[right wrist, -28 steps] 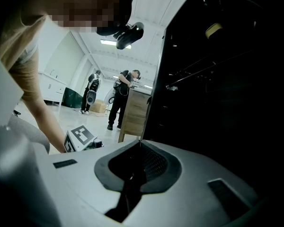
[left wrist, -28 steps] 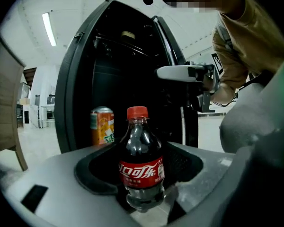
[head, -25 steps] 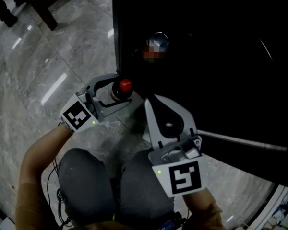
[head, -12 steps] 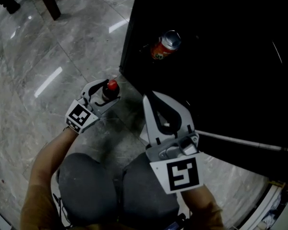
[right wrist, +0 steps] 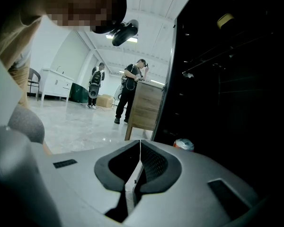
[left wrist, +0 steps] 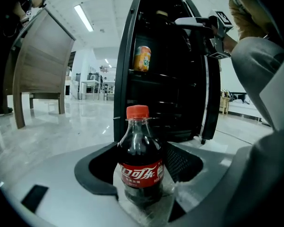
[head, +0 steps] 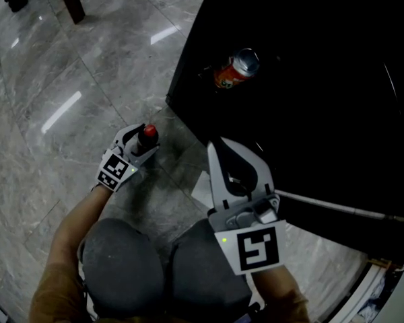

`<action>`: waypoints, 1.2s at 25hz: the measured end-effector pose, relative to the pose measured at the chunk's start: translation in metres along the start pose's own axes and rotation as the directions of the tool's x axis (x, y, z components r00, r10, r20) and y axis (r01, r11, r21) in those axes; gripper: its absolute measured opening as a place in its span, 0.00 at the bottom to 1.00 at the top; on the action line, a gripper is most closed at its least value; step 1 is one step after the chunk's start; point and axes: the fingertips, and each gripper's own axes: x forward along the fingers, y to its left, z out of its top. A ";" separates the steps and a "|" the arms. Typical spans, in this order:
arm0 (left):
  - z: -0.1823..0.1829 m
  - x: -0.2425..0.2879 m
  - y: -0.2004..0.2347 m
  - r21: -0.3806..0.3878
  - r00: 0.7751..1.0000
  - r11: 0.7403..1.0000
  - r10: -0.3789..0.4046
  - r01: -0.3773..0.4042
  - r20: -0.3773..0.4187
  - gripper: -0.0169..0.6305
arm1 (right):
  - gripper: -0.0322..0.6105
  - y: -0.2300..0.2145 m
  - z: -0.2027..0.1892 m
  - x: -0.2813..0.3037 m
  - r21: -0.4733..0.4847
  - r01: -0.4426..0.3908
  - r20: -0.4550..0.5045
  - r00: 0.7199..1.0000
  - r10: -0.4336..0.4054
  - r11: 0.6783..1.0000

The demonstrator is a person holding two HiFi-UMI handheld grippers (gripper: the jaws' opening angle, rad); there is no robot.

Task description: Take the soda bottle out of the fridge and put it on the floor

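Beside fridge [head: 323, 99]: left gripper [head: 141, 142] clamps one soda bottle [left wrist: 140, 167]; right gripper [right wrist: 140, 145] closed, empty.

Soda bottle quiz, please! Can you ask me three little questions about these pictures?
1. True or false: the right gripper is shut and empty.
2. What does the left gripper hold? A) a cup B) a bottle C) nothing
3. Fill in: the orange can sits inside the ____.

Key: 1 true; 2 B; 3 fridge.
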 end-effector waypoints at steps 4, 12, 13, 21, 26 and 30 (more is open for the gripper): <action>-0.004 -0.007 0.001 -0.004 0.999 1.000 0.026 -0.026 0.035 0.48 | 0.05 -0.001 0.000 -0.001 -0.007 -0.002 -0.007 1.000 0.002 1.000; -0.011 -0.016 -0.003 0.004 1.000 1.000 0.027 -0.027 0.016 0.48 | 0.05 -0.001 0.001 -0.003 0.009 -0.002 0.012 1.000 0.002 1.000; -0.011 -0.016 -0.004 0.003 1.000 1.000 0.028 -0.028 0.013 0.48 | 0.05 -0.001 0.001 -0.005 0.012 0.000 0.013 1.000 0.000 1.000; -0.007 -0.015 -0.007 0.007 1.000 1.000 0.024 -0.024 0.009 0.48 | 0.05 0.004 0.002 -0.006 0.025 -0.014 0.037 0.999 0.013 1.000; 0.005 -0.017 -0.016 0.028 0.999 1.000 0.009 -0.010 0.049 0.49 | 0.05 0.004 0.005 -0.002 0.026 -0.022 0.050 0.999 0.021 0.999; 0.016 -0.021 -0.013 0.027 0.997 0.999 0.014 -0.017 0.081 0.49 | 0.05 0.004 0.005 0.004 0.030 -0.021 0.056 0.998 0.019 0.999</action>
